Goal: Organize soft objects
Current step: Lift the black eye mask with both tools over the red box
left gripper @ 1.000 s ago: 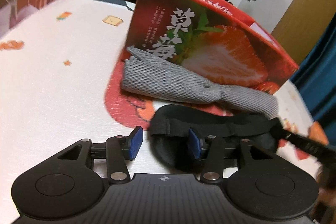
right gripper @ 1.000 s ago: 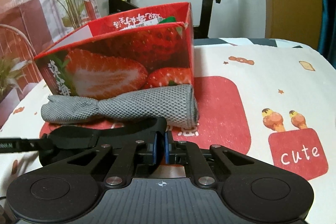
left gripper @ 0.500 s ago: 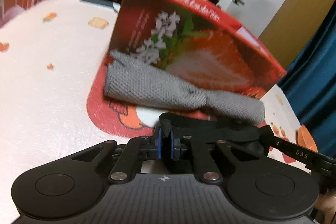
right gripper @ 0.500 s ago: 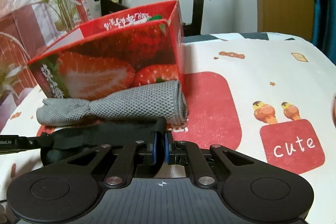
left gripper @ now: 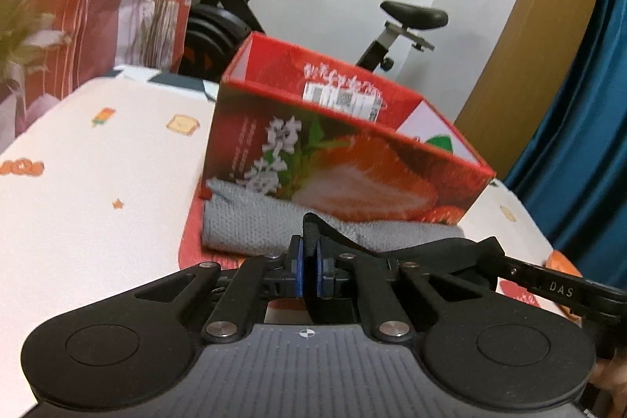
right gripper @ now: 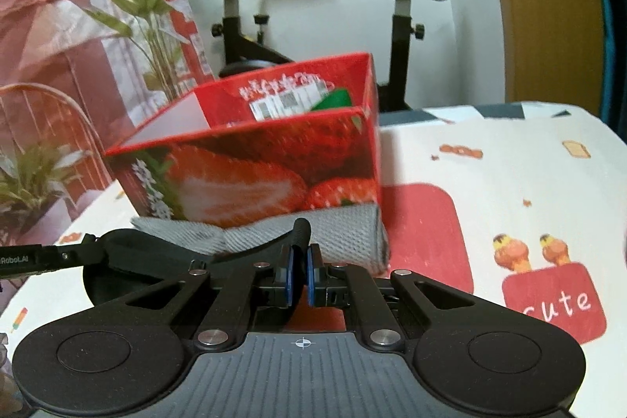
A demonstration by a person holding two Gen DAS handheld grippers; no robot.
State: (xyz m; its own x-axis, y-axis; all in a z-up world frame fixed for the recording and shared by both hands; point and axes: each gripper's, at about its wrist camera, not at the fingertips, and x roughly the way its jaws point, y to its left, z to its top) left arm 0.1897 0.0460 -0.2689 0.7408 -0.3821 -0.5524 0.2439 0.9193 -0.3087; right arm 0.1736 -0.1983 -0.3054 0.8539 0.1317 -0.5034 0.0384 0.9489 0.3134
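A black padded eye mask hangs stretched between my two grippers, lifted off the table. My left gripper is shut on one end of it. The other end sits pinched in my right gripper, and the mask sags to the left in that view. Just beyond it a rolled grey mesh cloth lies on the table against the front of an open red strawberry box. The box's inner wall shows labels; its floor is hidden.
The table wears a white cloth printed with red patches and small cartoons. An exercise bike stands behind the table, with plants and a red patterned curtain at the back left. Blue curtain hangs on the right.
My left gripper closed on the mask's end. Both grippers then rose with the mask, so the box top and the room behind show more. The grey cloth stayed put.
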